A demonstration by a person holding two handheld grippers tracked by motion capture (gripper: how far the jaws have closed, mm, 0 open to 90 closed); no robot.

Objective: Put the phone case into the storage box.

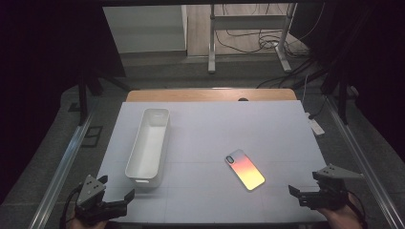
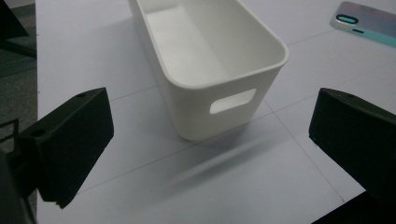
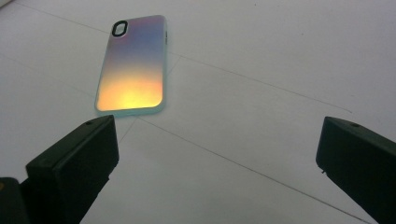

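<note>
A long white plastic bin stands empty on the left half of the white table, its handle slot facing me. A phone case with a pink-to-orange gradient back lies flat right of centre. My left gripper hovers open at the near left corner, just short of the bin's near end, with nothing between its jaws. The case's camera end shows far right there. My right gripper is open at the near right; the case lies ahead and left of its jaws.
The table's wooden far edge shows beyond the white sheet. Metal rails run along both sides. A white power strip lies off the right edge, and a desk frame with cables stands behind.
</note>
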